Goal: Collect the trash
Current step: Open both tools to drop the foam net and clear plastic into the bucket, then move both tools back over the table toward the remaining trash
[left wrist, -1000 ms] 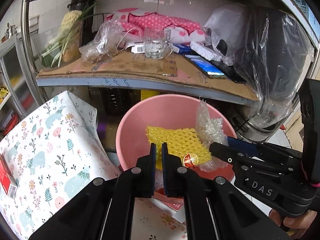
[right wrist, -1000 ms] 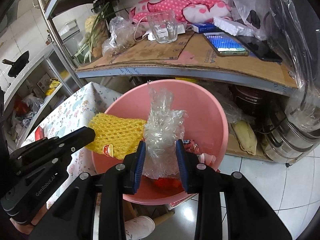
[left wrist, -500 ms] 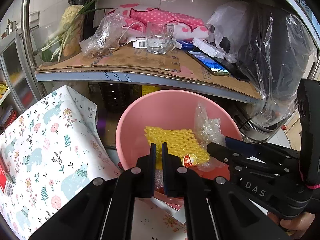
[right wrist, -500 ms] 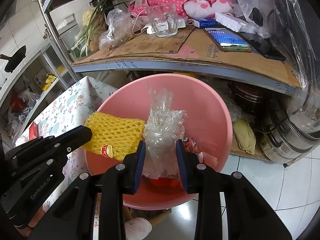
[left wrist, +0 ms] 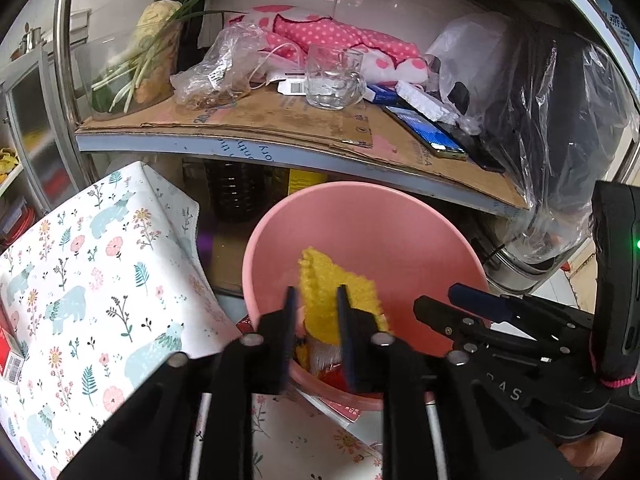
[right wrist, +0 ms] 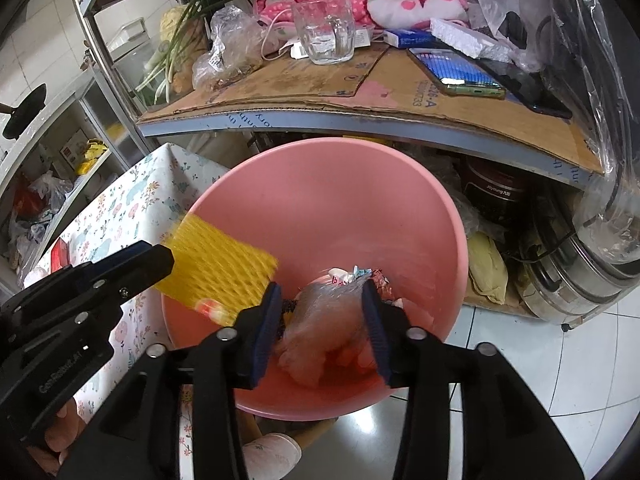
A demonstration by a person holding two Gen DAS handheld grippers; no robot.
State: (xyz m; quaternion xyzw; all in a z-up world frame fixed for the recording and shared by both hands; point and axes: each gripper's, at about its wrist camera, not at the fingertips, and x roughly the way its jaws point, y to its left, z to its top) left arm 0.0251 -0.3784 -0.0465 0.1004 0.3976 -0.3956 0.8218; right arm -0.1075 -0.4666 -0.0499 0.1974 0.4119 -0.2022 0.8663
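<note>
- Standing under the cardboard-lined shelf (right wrist: pixel 400 116), beside the floral tablecloth (left wrist: pixel 100 280), a pink basin (right wrist: pixel 320 208) is seen.
- Right gripper (right wrist: pixel 324 320): jaws just opened, parted; crumpled clear plastic (right wrist: pixel 320 328) lies loose between them in the basin.
- Left gripper (left wrist: pixel 316 320): jaws just opened; blurred yellow foam net (left wrist: pixel 324 284) is seen between them over the basin, unpinched.

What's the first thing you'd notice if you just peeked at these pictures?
A big pink basin fills the middle, under a cluttered cardboard-lined shelf. A bright yellow foam net is blurred at the basin's left rim, by the left tongs, which have just been opening. The right tongs have opened too, crinkly clear plastic dropping between them.
</note>
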